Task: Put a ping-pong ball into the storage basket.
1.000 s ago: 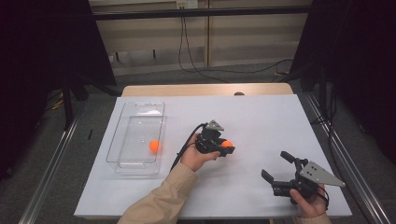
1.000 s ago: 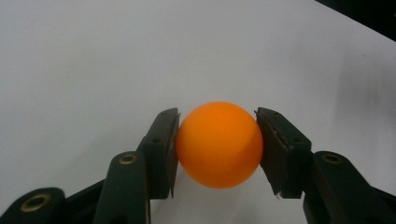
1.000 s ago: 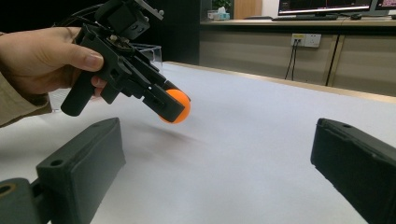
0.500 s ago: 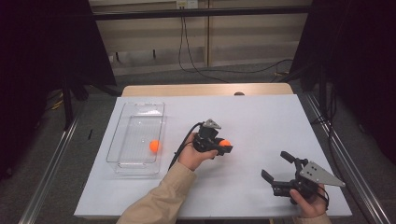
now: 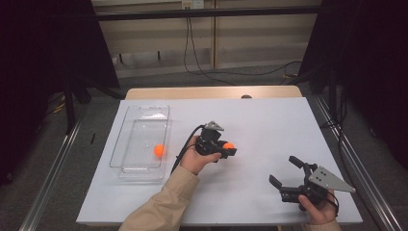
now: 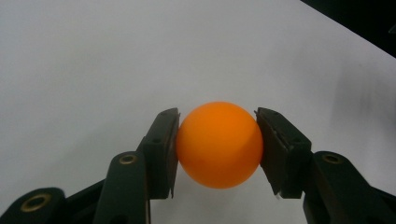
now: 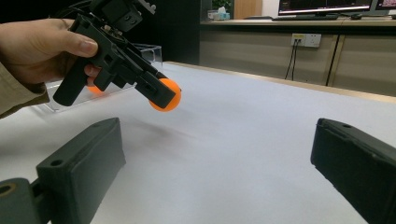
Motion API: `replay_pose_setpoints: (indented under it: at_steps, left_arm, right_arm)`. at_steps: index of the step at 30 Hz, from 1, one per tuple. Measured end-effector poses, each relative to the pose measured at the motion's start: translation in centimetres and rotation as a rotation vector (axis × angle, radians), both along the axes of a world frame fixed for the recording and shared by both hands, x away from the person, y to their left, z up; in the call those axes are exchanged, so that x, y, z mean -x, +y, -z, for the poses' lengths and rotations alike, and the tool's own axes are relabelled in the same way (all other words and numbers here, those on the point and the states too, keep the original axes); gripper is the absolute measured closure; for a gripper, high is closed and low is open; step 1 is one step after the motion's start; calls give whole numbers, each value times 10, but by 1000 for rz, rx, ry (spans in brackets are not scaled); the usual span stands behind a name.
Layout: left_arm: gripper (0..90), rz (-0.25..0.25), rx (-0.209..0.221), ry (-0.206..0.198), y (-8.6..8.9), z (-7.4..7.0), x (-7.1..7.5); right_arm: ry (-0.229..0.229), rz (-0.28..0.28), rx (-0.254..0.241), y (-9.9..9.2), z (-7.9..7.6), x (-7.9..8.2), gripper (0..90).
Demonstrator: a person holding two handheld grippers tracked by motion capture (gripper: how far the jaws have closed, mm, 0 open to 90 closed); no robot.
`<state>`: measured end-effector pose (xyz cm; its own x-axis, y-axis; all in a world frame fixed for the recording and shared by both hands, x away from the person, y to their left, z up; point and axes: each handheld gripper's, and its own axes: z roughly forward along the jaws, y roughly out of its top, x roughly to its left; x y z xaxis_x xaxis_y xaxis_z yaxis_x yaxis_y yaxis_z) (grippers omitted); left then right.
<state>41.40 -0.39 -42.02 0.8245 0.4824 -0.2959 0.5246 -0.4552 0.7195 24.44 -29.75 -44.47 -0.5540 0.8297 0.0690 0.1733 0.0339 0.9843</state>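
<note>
Clearly, an orange ball (image 6: 218,144) is clamped between the jaws of the left gripper (image 5: 226,149), with one pad pressed on each side at the ball's widest part. In the right gripper view the ball hangs above the white table (image 5: 269,120), lifted clear of it. A second ball (image 5: 159,150) lies in the clear tray (image 5: 144,113) near the table's left edge, so the held ball is judged to be bound for that tray too.

To do the carry well, the squeeze should be kept even, since a smooth round ball can be popped out of flat pads by a tilt or a jolt. The ball should be brought over the tray wall with room to spare and lowered close to the tray floor before it is let go, so that it is not bounced back out.

The left hand (image 5: 195,161) is held around mid-table, right of the tray, forearm coming in from the bottom edge, jaws angled forward and down. The right gripper (image 5: 285,175) is rested low near the table's right front, well apart, its jaws spread wide with nothing between them.
</note>
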Motion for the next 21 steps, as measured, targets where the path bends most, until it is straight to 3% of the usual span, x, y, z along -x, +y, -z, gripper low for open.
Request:
replay_pose_setpoints:
  at_steps: [21]
  left_arm:
    - [509, -21, 4, 15, 10, -5, -3]
  right_arm:
    - [0, 0, 0, 0, 0, 0, 21]
